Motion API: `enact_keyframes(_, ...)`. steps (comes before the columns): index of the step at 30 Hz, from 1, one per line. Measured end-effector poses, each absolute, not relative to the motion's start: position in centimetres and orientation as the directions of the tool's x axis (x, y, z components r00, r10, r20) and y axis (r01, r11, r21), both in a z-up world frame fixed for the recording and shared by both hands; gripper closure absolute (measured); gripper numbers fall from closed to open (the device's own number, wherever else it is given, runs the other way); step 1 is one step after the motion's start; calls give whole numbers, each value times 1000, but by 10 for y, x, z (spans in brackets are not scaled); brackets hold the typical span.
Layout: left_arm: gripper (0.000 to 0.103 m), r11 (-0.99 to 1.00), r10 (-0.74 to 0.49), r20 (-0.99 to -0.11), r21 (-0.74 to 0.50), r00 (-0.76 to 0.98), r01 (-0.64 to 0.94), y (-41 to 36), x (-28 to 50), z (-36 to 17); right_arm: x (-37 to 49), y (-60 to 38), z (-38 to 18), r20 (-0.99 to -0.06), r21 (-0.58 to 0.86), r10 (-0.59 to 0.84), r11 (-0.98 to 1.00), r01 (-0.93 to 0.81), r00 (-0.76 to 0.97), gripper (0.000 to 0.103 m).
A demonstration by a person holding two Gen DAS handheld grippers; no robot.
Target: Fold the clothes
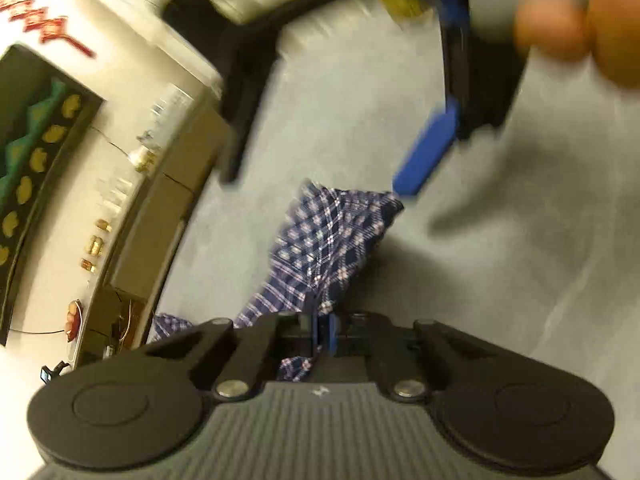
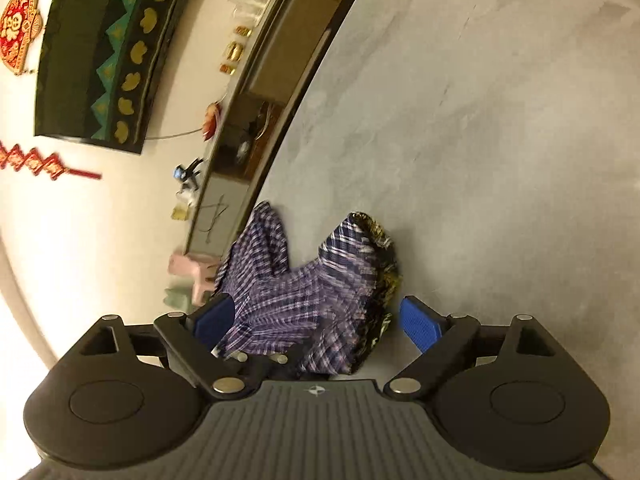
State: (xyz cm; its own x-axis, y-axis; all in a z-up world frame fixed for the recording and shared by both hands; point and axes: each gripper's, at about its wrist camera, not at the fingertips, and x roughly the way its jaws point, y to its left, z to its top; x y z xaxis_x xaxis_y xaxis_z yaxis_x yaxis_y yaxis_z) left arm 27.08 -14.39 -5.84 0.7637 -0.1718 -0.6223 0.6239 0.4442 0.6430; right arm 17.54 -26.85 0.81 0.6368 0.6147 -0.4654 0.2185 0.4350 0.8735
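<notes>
A blue and white plaid garment lies crumpled on the grey table. My left gripper is shut, its blue pads pinched together on a fold of the plaid cloth, which bunches up just ahead of it. In the left wrist view, the right gripper hangs above the garment's far corner in a person's hand, blurred. In the right wrist view, my right gripper stands open with the plaid garment between its blue pads. A dark, yellow-flecked cloth shows at the garment's right edge.
The grey table's edge curves along the left. Beyond it stand a low cabinet with small golden items, a dark framed picture, red wall ornaments and a pink stool. A black chair stands at the far side.
</notes>
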Motion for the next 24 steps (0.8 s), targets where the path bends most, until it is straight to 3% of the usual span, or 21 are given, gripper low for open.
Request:
enact_keyframes(6,98,529,-223,-543,630,809,569,-121,240,-33,191,-248,1,-467,872,655,452,188,595,13)
enact_keyframes(9,97,546,-211,-543,624,813,559,-117,236,-30,194,-234,7,-444,879,684,458,132,579,48)
enact_keyframes(10,92,561,-210,-546,612,811,557,-115,233,-29,193,-229,11,-453,870,682,478,118,574,65)
enact_keyframes(11,89,576,-216,-554,593,804,563,-112,229,-28,191,-224,16,-468,855,670,507,105,577,72)
enact_keyframes(12,79,589,-225,-563,571,795,572,-109,224,-27,189,-219,22,-477,838,657,539,79,584,77)
enact_keyframes(13,57,614,-239,-568,540,787,576,-103,217,-24,185,-213,31,-492,808,630,588,46,601,86)
enact_keyframes(15,48,675,-271,-572,460,774,577,-85,200,-13,177,-200,51,-524,717,554,697,-15,647,91)
enact_keyframes(18,49,832,-325,-569,207,755,514,-30,183,18,155,-168,92,-499,541,463,827,-153,733,95)
enact_keyframes(20,48,908,-386,-535,-76,751,412,22,170,37,133,-136,125,-431,396,440,877,-273,788,95)
enact_keyframes(23,24,782,-511,-387,-581,768,227,119,142,35,76,-63,158,-304,152,497,867,-474,812,95)
enact_keyframes(24,17,705,-530,-342,-686,776,179,143,134,31,56,-36,160,-280,68,521,849,-524,807,95)
